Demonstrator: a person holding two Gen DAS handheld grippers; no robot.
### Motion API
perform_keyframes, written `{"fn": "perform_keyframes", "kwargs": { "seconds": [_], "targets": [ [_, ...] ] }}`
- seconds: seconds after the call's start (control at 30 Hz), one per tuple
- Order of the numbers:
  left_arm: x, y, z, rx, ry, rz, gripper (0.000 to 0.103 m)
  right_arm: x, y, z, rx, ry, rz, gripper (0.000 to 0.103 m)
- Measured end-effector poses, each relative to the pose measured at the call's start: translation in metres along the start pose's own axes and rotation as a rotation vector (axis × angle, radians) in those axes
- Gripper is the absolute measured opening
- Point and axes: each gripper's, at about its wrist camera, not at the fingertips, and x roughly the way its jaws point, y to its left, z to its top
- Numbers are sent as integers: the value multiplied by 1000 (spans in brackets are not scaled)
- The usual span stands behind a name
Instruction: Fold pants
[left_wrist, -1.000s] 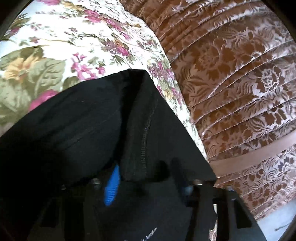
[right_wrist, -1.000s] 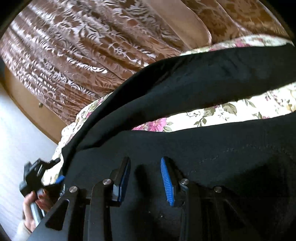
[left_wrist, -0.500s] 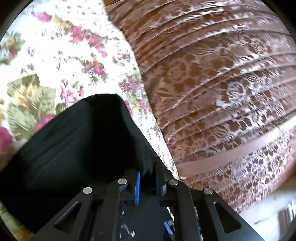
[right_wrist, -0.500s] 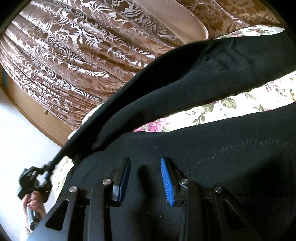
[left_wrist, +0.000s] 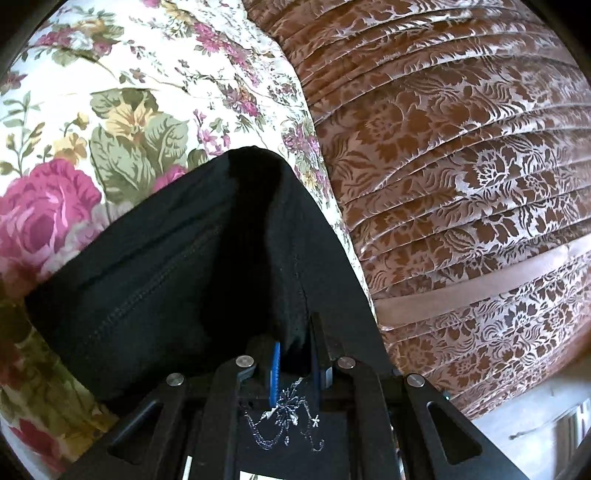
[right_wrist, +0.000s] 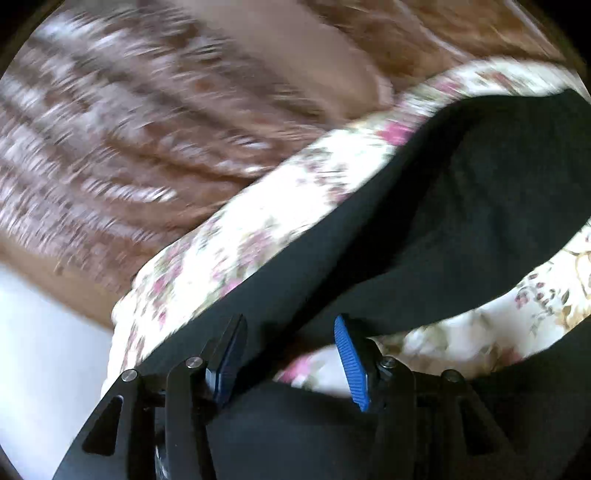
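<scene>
Pants of black cloth lie on the floral bedspread, a hem edge clenched in the left gripper; the right gripper, jaws just widening and holding nothing, needs another grip for the fold.

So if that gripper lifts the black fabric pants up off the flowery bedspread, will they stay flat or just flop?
Probably flop. The black fabric pants already bend into a soft peak where the left gripper pinches them, so they look limp. The loose leg lies draped in a curve on the floral bedspread, so it would likely sag and trail. Only one edge is gripped, so the rest should hang.
</scene>
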Motion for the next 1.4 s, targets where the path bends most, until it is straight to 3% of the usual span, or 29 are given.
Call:
{"fn": "perform_keyframes", "kwargs": {
  "seconds": [0.13, 0.2, 0.23, 0.33, 0.47, 0.6, 0.8, 0.9, 1.07, 1.13, 1.23, 1.3, 1.37, 1.4],
  "targets": [
    [-1, -1, 0, 0, 0, -1, 12, 17, -25, 24, 128, -5, 34, 50],
    [-1, -1, 0, 5, 0, 1, 12, 18, -32, 33, 130, -28, 10, 36],
    [0, -2, 1, 4, 1, -2, 12, 18, -33, 38, 120, -36, -11, 13],
    [-5, -6, 4, 16, -10, -17, 12, 7, -26, 44, 71, -54, 17, 8],
    [-29, -17, 19, 20, -64, -99, 12, -39, 3, 32, -87, -145, 64, 8],
    [-55, -18, 34, 12, -123, -150, 12, -97, 22, -4, -202, -206, 160, 8],
    [-76, 12, 39, -45, -149, -87, 12, -145, 22, -85, -333, -176, 193, 8],
    [-78, 33, 33, -82, -131, -43, 12, -147, 14, -122, -359, -149, 180, 8],
    [-69, 44, 21, -53, -93, 44, 12, -120, -17, -157, -317, -81, 128, 8],
    [-69, 49, 19, -74, -93, 42, 13, -104, -25, -164, -304, -44, 82, 8],
    [-72, 50, 16, -81, -98, 35, 16, -98, -33, -168, -273, -38, 89, 8],
    [-72, 45, 12, -49, -91, 36, 26, -99, -34, -167, -261, -36, 96, 10],
    [-69, 42, 8, -41, -66, 24, 39, -101, -34, -165, -247, -30, 101, 26],
    [-67, 41, 5, -46, -49, 1, 44, -103, -34, -163, -234, -28, 106, 28]
  ]
}}
